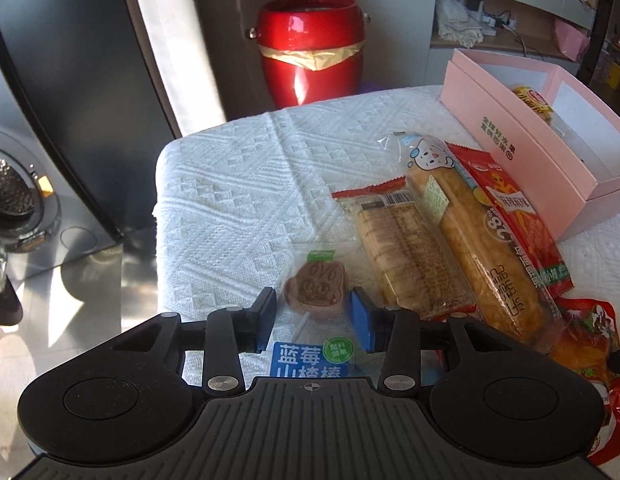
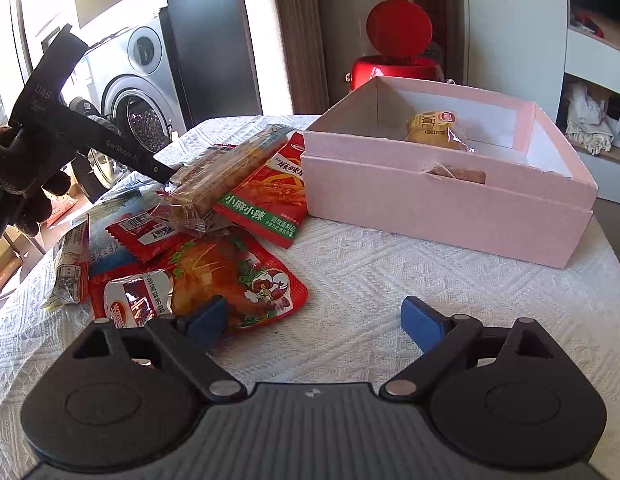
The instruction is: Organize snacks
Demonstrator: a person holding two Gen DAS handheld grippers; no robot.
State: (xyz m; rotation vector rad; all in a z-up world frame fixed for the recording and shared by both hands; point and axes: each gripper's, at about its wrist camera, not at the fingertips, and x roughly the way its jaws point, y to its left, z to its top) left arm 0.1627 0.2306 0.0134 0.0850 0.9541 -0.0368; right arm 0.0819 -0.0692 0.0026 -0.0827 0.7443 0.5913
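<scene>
In the left wrist view my left gripper (image 1: 313, 314) is open, its blue pads on either side of a brown bear-shaped lollipop (image 1: 316, 286) in a clear wrapper with a blue label, lying on the white cloth. Right of it lie two long bread packs (image 1: 406, 256) and a red spicy snack bag (image 1: 518, 224). The pink box (image 1: 522, 136) stands at the far right with a yellow snack (image 1: 534, 102) inside. In the right wrist view my right gripper (image 2: 310, 320) is open and empty above the cloth, next to a red chicken pack (image 2: 229, 276). The pink box (image 2: 450, 196) is ahead.
A red bin (image 1: 310, 56) stands on the floor behind the table. A washing machine (image 2: 137, 112) is at the left. Several more snack packs (image 2: 141, 236) lie in a pile on the white tablecloth (image 1: 237, 184). The table edge drops off at the left.
</scene>
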